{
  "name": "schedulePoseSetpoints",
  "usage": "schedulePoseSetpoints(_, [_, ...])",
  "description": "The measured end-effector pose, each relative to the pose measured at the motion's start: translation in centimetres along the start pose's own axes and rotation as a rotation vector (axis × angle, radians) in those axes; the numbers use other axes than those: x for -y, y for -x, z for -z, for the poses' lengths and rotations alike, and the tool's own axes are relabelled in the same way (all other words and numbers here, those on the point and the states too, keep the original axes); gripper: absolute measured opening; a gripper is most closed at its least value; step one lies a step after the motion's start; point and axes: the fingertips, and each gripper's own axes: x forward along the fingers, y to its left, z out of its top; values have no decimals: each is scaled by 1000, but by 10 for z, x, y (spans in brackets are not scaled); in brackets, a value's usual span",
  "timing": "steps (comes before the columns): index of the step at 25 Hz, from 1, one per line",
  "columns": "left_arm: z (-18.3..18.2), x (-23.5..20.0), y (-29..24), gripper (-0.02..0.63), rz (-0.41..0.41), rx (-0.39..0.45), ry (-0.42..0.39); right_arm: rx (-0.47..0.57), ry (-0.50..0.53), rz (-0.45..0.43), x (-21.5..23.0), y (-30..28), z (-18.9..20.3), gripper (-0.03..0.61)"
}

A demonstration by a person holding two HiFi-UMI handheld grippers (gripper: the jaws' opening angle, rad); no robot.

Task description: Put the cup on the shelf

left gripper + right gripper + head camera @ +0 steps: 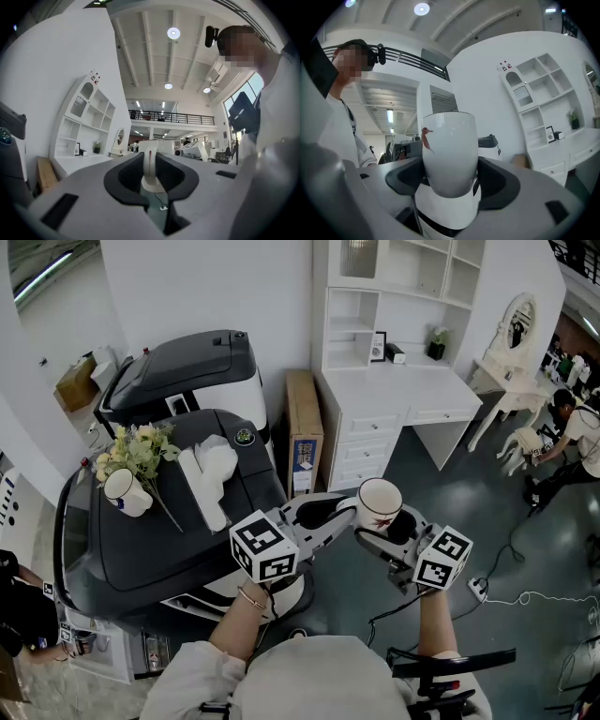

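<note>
A white cup with a red mark hangs in the air between both grippers, in front of the white desk. My right gripper is shut on its body; in the right gripper view the cup fills the gap between the dark pads. My left gripper reaches in from the left. Its pads sit against a thin white part, apparently the cup's handle. The white shelf unit stands on the desk against the far wall, also seen as the shelf unit in the right gripper view.
A black-topped machine at left carries a flower bunch, a second white cup and a white cloth. Behind it stands another machine. A cardboard box leans beside the desk. A person crouches at far right.
</note>
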Motion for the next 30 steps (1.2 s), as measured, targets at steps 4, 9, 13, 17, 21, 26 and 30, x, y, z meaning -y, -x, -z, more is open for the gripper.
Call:
schedulePoseSetpoints(4, [0,2,3,69,7,0,2,-2,2,10,-4,0,1,341])
schedulePoseSetpoints(9, [1,2,5,69,19,7,9,-7,7,27,-5,-1,1,341])
schedulePoseSetpoints(13, [-1,4,3,69,38,7,8,-6,12,41,-6,1,-1,341])
schedulePoseSetpoints(17, [-2,5,0,69,52,0,-4,-8,20,68,-4,4,-1,342])
schedulePoseSetpoints(21, [0,2,-2,69,60,3,-5,7,16,86,-1,3,0,342])
schedulePoseSetpoints(26, [9,-5,-12,69,56,8,26,8,5,88,12,6,5,342])
schedulePoseSetpoints(30, [15,-16,-31,69,40,10,44,23,-11,75,34,11,6,342])
